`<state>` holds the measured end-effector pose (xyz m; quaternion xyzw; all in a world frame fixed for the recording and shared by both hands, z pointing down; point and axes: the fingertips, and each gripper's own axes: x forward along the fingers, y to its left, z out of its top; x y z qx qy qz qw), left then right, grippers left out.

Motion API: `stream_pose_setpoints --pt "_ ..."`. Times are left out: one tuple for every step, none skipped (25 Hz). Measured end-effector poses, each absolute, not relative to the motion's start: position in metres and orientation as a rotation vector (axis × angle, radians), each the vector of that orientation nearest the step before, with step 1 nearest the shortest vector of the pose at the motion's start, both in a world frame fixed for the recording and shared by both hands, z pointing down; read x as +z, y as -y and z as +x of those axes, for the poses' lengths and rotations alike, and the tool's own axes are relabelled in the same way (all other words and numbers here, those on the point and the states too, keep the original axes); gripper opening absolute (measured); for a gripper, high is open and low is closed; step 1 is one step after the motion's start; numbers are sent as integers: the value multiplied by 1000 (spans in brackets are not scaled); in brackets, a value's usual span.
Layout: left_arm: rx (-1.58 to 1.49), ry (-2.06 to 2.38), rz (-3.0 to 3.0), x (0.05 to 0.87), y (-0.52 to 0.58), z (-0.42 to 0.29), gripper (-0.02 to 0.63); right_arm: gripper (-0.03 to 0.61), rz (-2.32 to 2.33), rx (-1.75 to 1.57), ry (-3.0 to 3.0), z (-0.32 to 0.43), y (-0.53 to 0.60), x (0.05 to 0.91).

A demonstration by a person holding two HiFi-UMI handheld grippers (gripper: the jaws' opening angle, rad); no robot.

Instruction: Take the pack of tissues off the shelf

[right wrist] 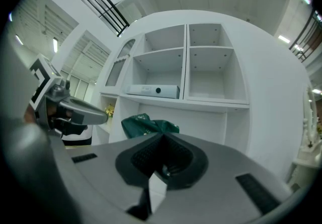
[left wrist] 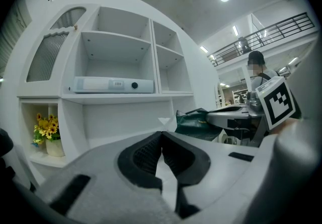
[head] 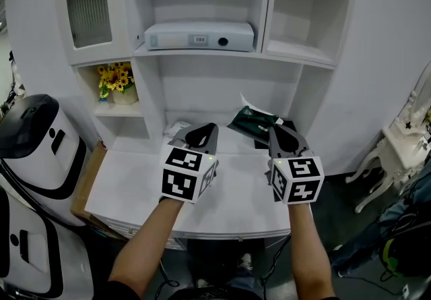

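Observation:
The pack of tissues (head: 253, 121) is dark green and crumpled, with a white corner sticking up. It lies tilted in the low open bay of the white shelf unit (head: 222, 83), just above the desk top (head: 135, 184). My right gripper (head: 276, 131) is shut, its tips beside the pack's right end; I cannot tell if they touch it. In the right gripper view the pack (right wrist: 146, 125) sits just behind and left of the right gripper (right wrist: 162, 137). My left gripper (head: 202, 131) is shut and empty, left of the pack. The left gripper view shows the left gripper (left wrist: 161, 135) and the pack (left wrist: 193, 123).
A flat white box (head: 199, 36) lies on the shelf above the bay. A pot of yellow flowers (head: 118, 83) stands in the left niche. A white-and-black machine (head: 34, 150) is at the left and a white chair (head: 397, 150) at the right. A dark object (head: 288, 123) lies behind the right gripper.

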<state>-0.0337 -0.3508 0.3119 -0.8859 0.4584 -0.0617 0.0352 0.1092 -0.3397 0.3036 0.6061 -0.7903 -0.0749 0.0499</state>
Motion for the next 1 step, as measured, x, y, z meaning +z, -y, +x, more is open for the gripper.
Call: stream_pose_setpoints --pt "-190 -1407 -2722 312 351 -33 3 3 1846 -229 2406 109 340 303"
